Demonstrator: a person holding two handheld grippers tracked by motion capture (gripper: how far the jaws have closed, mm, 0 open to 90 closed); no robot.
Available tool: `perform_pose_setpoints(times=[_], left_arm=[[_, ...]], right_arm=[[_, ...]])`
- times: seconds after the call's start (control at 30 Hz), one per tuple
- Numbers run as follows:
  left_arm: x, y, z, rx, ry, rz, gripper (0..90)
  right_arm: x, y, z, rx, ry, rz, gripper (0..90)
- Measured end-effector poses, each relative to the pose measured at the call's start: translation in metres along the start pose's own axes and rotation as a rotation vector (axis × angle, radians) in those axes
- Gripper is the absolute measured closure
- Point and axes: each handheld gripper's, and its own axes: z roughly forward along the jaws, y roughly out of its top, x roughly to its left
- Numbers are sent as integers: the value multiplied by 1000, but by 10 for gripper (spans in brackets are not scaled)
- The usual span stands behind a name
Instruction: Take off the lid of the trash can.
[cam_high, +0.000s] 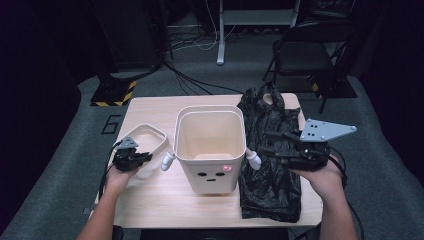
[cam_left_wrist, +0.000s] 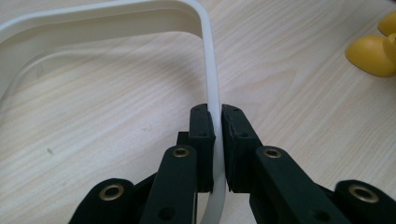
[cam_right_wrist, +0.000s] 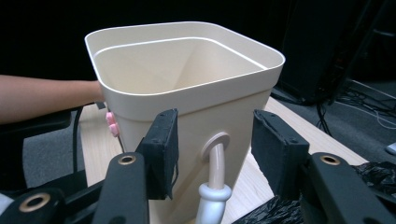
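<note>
I find my left claw (cam_left_wrist: 218, 122) pressed onto the cream plastic ring-shaped rim (cam_left_wrist: 207, 70), its 2 black pads (cam_left_wrist: 201, 140) pinching the thin wall from both sides. In the high view this claw (cam_high: 131, 159) sits at centre left, and the rim (cam_high: 159, 135) lies flat on the pale wooden table (cam_high: 155, 197), just left of the bin.

My right claw (cam_right_wrist: 215, 154) stands spread, nothing between its pads. It faces the side of the cream square plastic bin (cam_right_wrist: 187, 88), whose curved cream arm-shaped handle (cam_right_wrist: 215, 179) shows in the gap between the jaws without touching them. In the high view this claw (cam_high: 272, 142) hovers at centre right over the crumpled black plastic bag (cam_high: 270, 190), which lies on the table just right of the bin (cam_high: 210, 145).
</note>
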Motion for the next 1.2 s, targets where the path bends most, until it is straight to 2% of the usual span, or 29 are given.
perform_pose_setpoints(times=[0.17, 0.47, 0.67, 0.73, 0.87, 1.03, 1.07, 1.1, 1.13, 1.17, 1.2], left_arm=[[0, -7, 5, 2, -1, -12, 836], [-8, -12, 16, 33, -12, 20, 840], [-7, -15, 16, 17, -17, 6, 835], [-7, -15, 15, 3, -21, -4, 754], [-9, -15, 8, -30, -6, 2, 617], [-8, -14, 3, -50, 23, -13, 503], [-7, -14, -2, -72, 17, -28, 492], [-7, -14, -2, -72, 17, -28, 470], [-6, -14, -4, -86, 11, -71, 470], [-6, -14, -5, -89, 9, -92, 458], [-5, -14, -5, -91, 15, -93, 450]], right_arm=[[-1, -1, -1, -10, -6, 6, 508], [-4, -4, 2, 8, -31, 17, 508], [-5, -3, 5, 13, -33, 16, 508], [-7, -2, 9, 26, -41, 9, 507], [-12, 1, 17, 50, -40, 19, 507], [-13, 3, 19, 74, -54, 23, 505], [-12, 4, 18, 74, -64, 23, 501], [-12, 4, 18, 74, -64, 23, 501], [-13, 4, 17, 70, -68, 23, 499], [-14, 3, 14, 64, -77, 31, 490], [-14, 2, 12, 58, -90, 31, 483]])
